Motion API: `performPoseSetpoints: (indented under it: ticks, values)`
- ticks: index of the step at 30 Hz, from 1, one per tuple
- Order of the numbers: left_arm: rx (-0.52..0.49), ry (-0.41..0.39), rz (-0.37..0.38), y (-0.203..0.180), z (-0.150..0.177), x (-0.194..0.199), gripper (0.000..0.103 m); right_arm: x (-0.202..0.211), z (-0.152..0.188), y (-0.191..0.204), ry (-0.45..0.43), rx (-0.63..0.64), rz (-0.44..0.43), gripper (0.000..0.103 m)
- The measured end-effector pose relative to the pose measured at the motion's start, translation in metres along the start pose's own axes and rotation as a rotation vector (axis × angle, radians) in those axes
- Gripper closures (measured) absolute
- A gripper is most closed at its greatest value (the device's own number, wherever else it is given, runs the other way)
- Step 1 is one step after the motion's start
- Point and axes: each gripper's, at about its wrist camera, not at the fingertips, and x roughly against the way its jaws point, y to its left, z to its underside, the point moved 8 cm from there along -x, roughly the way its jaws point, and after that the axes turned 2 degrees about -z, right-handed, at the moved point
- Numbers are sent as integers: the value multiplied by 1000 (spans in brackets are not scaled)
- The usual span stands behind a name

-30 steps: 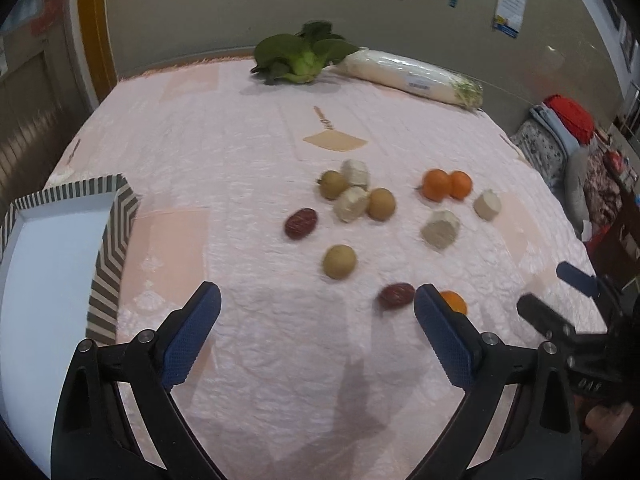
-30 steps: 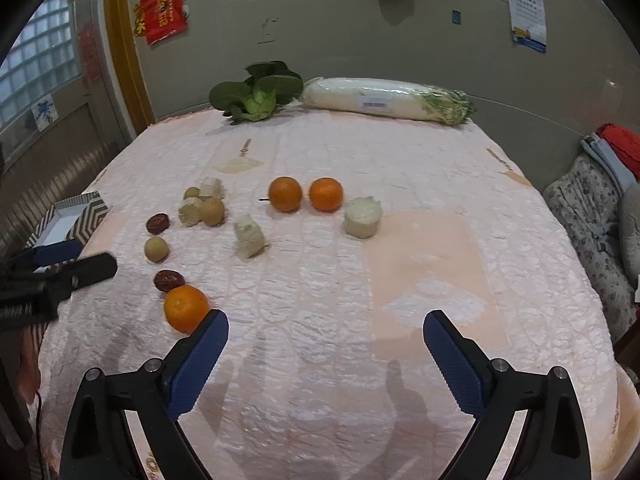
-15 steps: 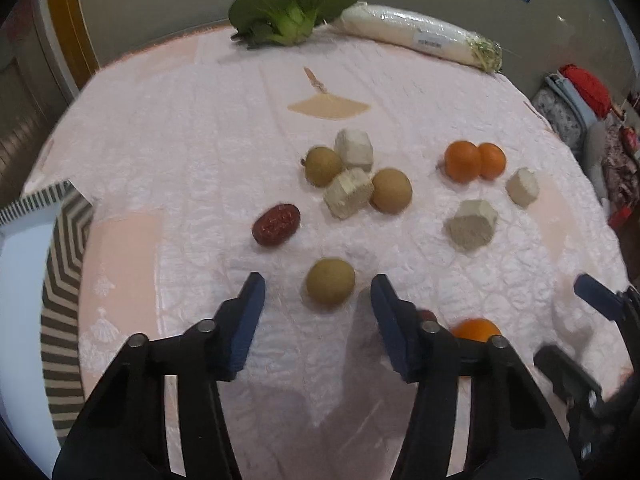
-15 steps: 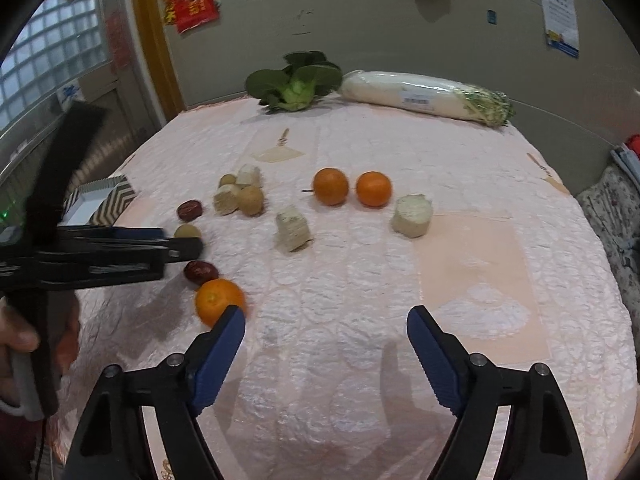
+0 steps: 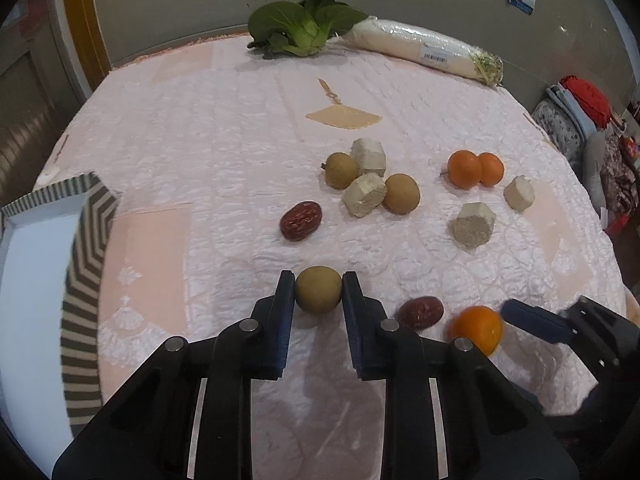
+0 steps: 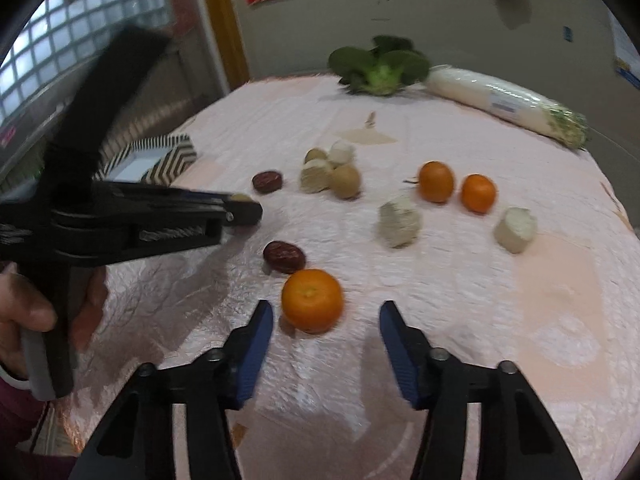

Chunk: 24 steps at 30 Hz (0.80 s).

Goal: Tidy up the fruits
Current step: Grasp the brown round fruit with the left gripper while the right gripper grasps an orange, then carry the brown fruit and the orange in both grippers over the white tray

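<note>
My left gripper (image 5: 318, 286) is shut on a round tan longan (image 5: 318, 290) resting on the pink tablecloth; it also shows in the right wrist view (image 6: 240, 204). My right gripper (image 6: 326, 314) is open, its fingers either side of and just short of an orange (image 6: 312, 300), which also shows in the left wrist view (image 5: 476, 329). A red date (image 6: 285, 257) lies beside the orange. Another date (image 5: 301, 221), two more longans (image 5: 401, 199), two oranges (image 5: 464, 169) and several pale chunks (image 5: 474, 225) lie further back.
A box with a striped rim (image 5: 86, 240) stands at the table's left edge. Bok choy (image 5: 304, 28) and a wrapped white radish (image 5: 424, 49) lie at the far edge. A chair with clothes (image 5: 580, 120) stands to the right.
My left gripper moved forward and closed on the longan. My right gripper swung left and down toward the near orange, narrowing its opening.
</note>
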Motion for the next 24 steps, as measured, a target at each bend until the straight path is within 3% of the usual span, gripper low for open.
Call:
performPoseSetpoints:
  ticks: [3,5,7,17,24]
  values:
    - [7,-6,1,3,2,6,80,-9,-2,2,16,8,-2,54]
    - [15,-7,2,5,4,9,80,-14,-3,3,21,19,-3,66]
    - [18,-7,0,6,6,12,80,-15,-4,4,19,42,16,70]
    - [31,-30,-1,13,12,39,80,3,-8,9,-16,34,70,71]
    - [47,-60,-12,27,19,67,80,23,-15,33,-56,55,67,71]
